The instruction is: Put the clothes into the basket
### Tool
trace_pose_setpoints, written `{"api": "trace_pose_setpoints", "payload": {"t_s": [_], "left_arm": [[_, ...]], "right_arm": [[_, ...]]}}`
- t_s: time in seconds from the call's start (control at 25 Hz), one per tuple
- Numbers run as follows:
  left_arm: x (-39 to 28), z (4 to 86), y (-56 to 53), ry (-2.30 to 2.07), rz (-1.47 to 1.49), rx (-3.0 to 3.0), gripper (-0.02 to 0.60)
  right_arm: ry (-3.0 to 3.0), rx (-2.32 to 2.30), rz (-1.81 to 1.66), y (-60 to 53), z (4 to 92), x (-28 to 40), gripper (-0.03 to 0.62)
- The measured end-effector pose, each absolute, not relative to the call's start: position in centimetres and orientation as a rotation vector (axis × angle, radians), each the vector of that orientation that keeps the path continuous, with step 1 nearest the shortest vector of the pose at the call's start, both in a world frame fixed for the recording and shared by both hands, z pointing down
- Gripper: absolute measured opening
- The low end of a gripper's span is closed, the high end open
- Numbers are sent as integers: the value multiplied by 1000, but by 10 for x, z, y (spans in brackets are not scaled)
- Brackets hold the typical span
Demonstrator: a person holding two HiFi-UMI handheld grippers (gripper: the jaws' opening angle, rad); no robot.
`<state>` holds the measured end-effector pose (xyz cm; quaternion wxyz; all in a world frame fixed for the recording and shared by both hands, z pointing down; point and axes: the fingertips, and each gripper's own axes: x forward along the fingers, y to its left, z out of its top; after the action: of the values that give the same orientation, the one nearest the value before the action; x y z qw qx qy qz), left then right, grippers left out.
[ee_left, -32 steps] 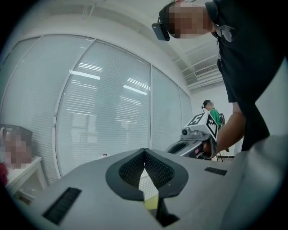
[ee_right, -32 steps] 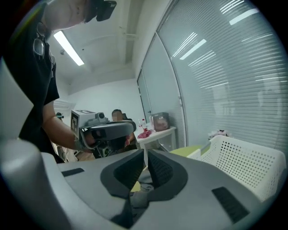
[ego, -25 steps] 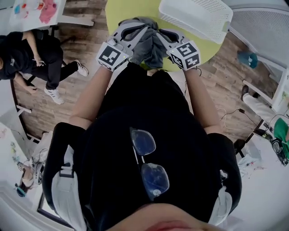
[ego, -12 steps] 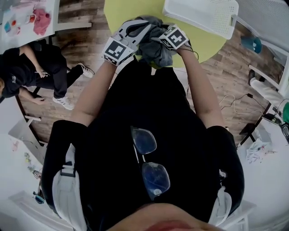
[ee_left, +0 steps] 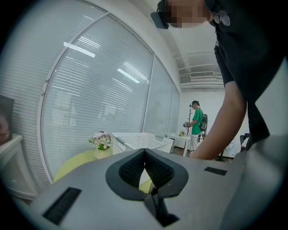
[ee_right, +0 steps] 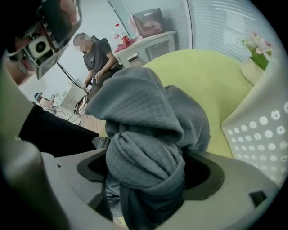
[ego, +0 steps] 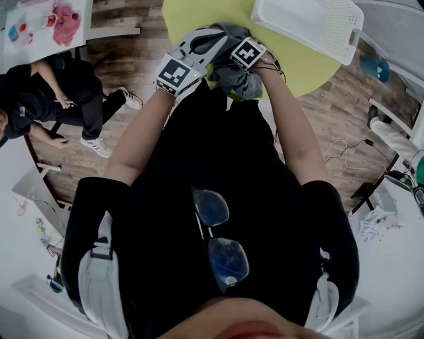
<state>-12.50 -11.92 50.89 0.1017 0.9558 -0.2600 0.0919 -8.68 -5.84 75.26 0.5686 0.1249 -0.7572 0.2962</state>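
Soft, light, limp grey cloth, likely to sag: best to pinch the thick knot. Right gripper just spread wide around it; left gripper closed, empty.

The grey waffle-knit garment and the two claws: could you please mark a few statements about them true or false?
1. The grey waffle-knit garment lies inside the white perforated plastic basket. False: it is outside the basket, at the near edge of the round yellow-green table.
2. The left claw has its jaws together, with no cloth between them. True.
3. The right claw is shut and empty. False: its jaws have just been opening and stand wide, with the garment between them.
4. The basket stands on the table. True.
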Motion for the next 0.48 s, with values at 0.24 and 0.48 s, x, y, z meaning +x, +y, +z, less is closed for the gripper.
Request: {"api": "trace_pose_setpoints", "payload": {"t_s": [0.24,0.48], "left_arm": [[-138,506,-117,-796,277,2817,9],[-135,488,-121,-801,288,2858,9]], "right_arm": [[-1765,277,607,-54,759,-88,417],[-1805,261,580,-48,731,-88,339]]}}
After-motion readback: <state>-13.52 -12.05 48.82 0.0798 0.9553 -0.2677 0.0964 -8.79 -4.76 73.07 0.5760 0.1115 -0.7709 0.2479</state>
